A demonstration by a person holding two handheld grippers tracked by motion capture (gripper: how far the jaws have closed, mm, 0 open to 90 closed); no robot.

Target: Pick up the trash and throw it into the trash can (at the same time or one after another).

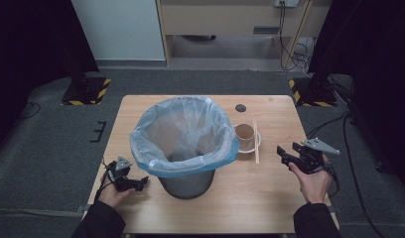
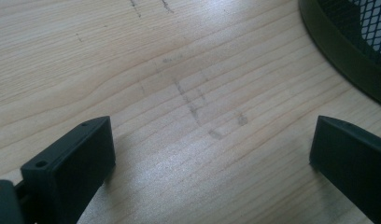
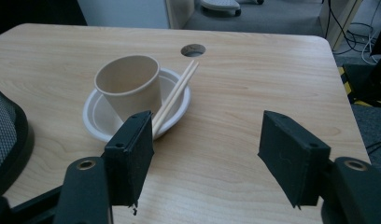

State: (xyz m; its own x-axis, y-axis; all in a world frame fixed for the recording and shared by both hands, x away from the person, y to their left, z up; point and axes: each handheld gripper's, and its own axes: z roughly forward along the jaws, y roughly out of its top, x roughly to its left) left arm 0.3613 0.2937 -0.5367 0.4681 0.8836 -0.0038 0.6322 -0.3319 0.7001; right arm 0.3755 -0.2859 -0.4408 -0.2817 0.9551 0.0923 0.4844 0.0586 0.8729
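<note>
A mesh waste bin [image 1: 186, 183] lined with a pale blue bag [image 1: 183, 131] stands in the middle of the wooden table [image 1: 250, 191]. To its right a tan paper cup [image 1: 244, 134] sits on a small white plate [image 1: 256, 147], and a pair of chopsticks [image 1: 256, 141] leans on that plate. My right gripper [image 1: 285, 152] hovers right of the plate, open and empty. Its own view looks at the cup [image 3: 129, 84], plate [image 3: 97, 116] and chopsticks [image 3: 177, 93] beyond the open gripper [image 3: 207, 140]. My left gripper [image 1: 140, 182] rests low by the bin's left base, and is open [image 2: 212, 140] over bare wood.
A round cable hole [image 1: 240, 107] lies at the table's far edge behind the cup. The bin's dark rim [image 2: 338, 60] is close on the right in the left gripper view. Cables and yellow-black stand bases [image 1: 86, 89] sit on the grey floor around the table.
</note>
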